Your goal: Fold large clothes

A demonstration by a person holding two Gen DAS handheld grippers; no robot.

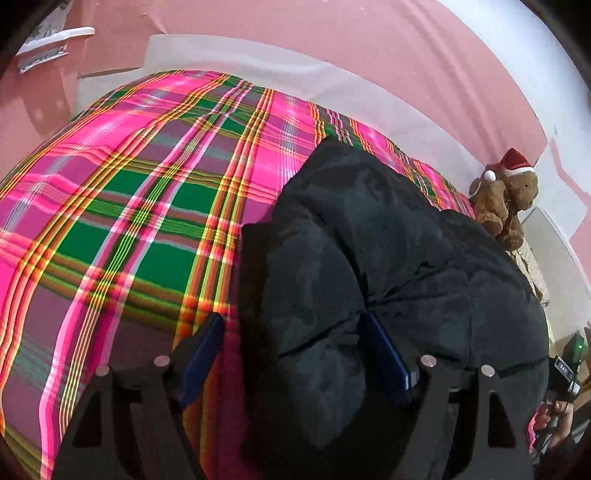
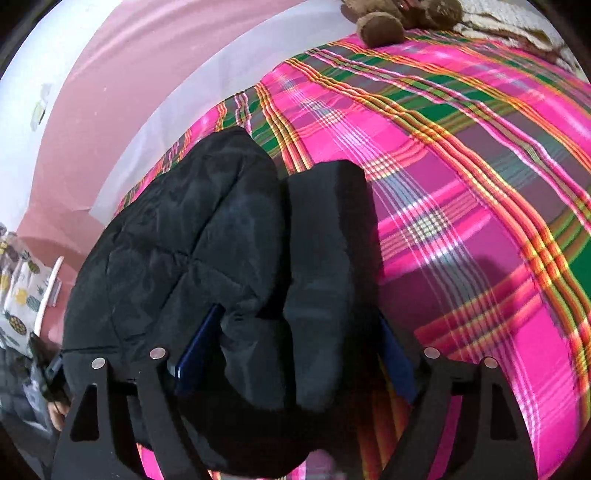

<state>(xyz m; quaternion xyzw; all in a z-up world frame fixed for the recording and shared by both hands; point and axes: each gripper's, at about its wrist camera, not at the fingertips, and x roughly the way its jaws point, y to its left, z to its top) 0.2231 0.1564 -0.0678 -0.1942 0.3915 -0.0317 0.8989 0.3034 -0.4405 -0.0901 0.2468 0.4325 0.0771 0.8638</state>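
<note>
Wide plaid bed (image 1: 122, 206) lies bare left of the black jacket (image 1: 369, 236); more bare bed on its other side; teddy bears (image 1: 506, 199) crowd the far edge near the pink wall (image 1: 295, 26).

A matt, quilted black jacket (image 1: 369, 240) lies on a smooth woven plaid bedspread (image 1: 129, 184), a plush teddy bear (image 1: 506, 199) at its two o'clock.
</note>
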